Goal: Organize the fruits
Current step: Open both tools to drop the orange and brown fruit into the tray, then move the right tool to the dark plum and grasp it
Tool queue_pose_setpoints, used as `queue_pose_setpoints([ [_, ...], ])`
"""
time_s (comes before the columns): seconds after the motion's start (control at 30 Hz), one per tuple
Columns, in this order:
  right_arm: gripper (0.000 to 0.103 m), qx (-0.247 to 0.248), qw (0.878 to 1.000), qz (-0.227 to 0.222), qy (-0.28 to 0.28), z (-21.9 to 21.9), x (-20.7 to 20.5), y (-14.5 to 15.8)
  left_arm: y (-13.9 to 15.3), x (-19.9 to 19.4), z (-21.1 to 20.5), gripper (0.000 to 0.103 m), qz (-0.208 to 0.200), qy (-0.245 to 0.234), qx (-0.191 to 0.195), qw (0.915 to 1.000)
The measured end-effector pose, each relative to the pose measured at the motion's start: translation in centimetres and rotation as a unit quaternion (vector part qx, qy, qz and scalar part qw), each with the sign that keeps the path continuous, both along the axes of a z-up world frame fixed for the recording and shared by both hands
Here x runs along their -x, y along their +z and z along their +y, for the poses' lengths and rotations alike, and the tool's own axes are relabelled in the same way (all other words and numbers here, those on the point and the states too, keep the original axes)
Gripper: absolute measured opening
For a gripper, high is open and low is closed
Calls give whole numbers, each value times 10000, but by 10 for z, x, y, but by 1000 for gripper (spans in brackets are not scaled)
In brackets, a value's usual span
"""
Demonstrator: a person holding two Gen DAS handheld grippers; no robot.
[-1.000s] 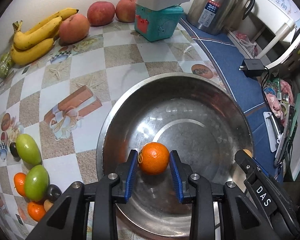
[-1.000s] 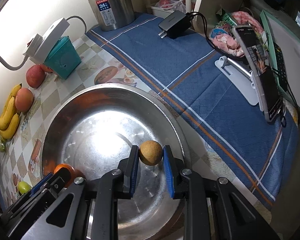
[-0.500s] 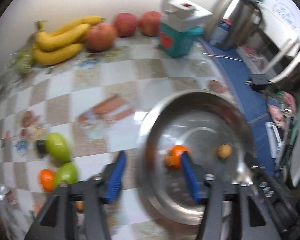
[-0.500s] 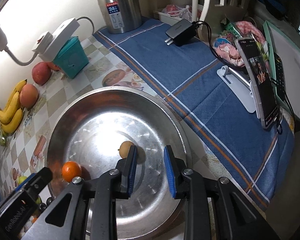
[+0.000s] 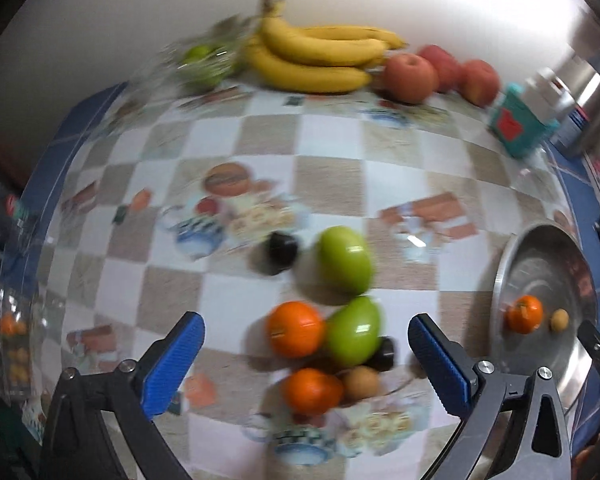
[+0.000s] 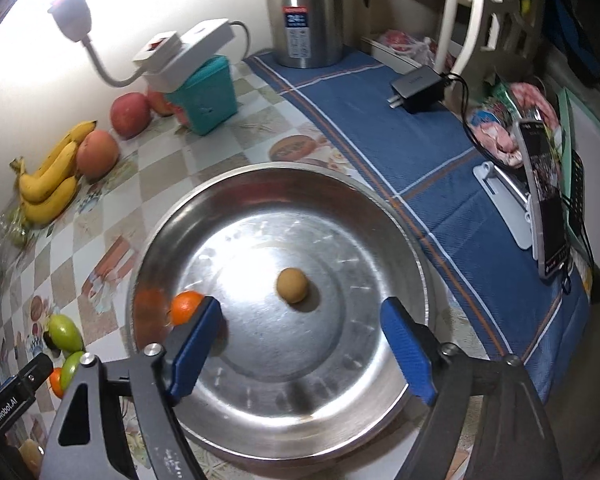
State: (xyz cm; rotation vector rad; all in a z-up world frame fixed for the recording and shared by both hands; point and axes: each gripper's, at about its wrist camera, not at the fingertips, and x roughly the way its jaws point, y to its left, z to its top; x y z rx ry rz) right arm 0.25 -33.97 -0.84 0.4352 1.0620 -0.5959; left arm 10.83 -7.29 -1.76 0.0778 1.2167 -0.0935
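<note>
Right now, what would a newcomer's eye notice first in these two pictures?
Probably the big steel basin in the right wrist view, with only an orange and a small brown fruit inside. Next, the cluster of oranges and green fruits between the open left tongs, and bananas by the wall.

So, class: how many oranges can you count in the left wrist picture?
3: one orange in the metal bowl, two on the tablecloth beside the green fruits, one above the other. More may be hidden.
</note>
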Motion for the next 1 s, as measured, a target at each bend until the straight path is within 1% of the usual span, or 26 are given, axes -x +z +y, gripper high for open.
queue_pose_setpoints([
  [0.1,84,60,9999,2,149,10,-2,1,0,4,23,103,-34,239,8,9997],
  [0.17,88,144,9995,54,289,18,-5,2,-2,6,42,103,-69,435,36,9990],
  [0.2,93,150,9992,47,360,22,-5,2,-3,5,50,103,-75,513,37,9986],
  [0.27,94,165,9987,31,475,29,-6,2,-6,6,64,103,-78,689,21,9976],
  [0.37,94,174,9977,5,651,41,-7,2,-10,11,83,103,-133,874,-156,9960],
  [0.43,95,67,9976,-80,687,46,-6,2,-11,14,88,103,-179,853,-363,9955],
  [0.47,95,15,9976,-103,687,48,-6,1,-11,14,89,103,-192,838,-381,9956],
  [0.5,99,-11,9975,-113,696,50,-7,1,-10,15,91,103,-222,819,-341,9958],
  [0.53,101,-27,9973,-129,724,53,-7,0,-9,15,92,103,-243,809,-278,9960],
  [0.6,101,-14,9963,-175,845,61,-9,1,-5,15,94,103,-298,776,-139,9964],
  [0.7,101,7,9949,-258,978,73,-10,3,-2,13,95,103,-300,752,-31,9967],
  [0.8,101,54,9932,-185,1147,86,-12,2,-1,11,98,103,-330,737,-1,9967],
  [0.93,101,-51,9902,-450,1318,100,-12,8,2,10,105,103,-369,778,97,9962],
  [1.0,101,-211,9873,-606,1454,107,-14,11,3,10,109,103,-359,868,189,9954],
])
